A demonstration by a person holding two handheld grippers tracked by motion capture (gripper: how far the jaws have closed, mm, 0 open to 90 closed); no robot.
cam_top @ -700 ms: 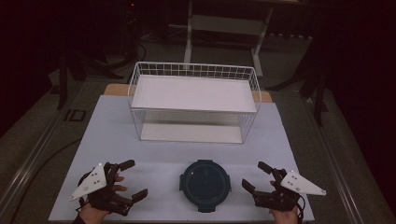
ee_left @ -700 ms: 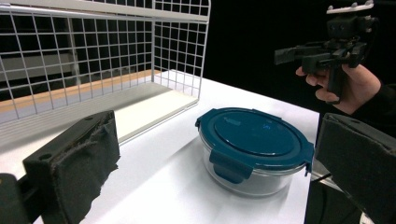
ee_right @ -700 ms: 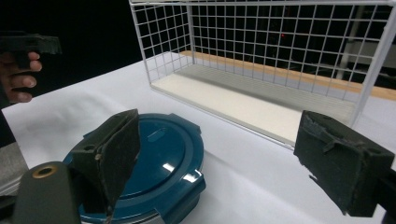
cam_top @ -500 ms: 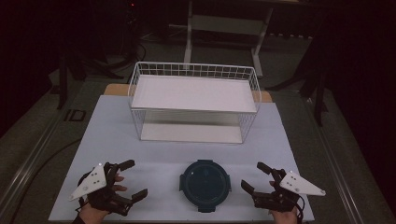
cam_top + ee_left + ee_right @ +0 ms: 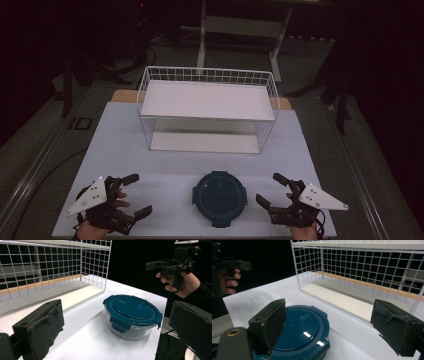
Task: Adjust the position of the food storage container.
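A round glass container with a dark teal clip-on lid [image 5: 219, 198] sits near the table's front edge, between the two grippers. In the left gripper view the container [image 5: 132, 313] lies ahead and to the right, beyond the jaws. Its lid [image 5: 299, 332] shows low in the right gripper view, just past the left jaw. My left gripper [image 5: 135, 195] stands open at the front left, nothing between its fingers. At the front right my right gripper [image 5: 269, 189] is open too, a short gap from the container's side.
A white wire rack [image 5: 207, 107] with a solid upper shelf and a white bottom board stands at the middle back of the white table [image 5: 125, 145]. Dark floor and a metal frame lie behind it.
Both grippers have shifted very slightly; the container and rack stay put.
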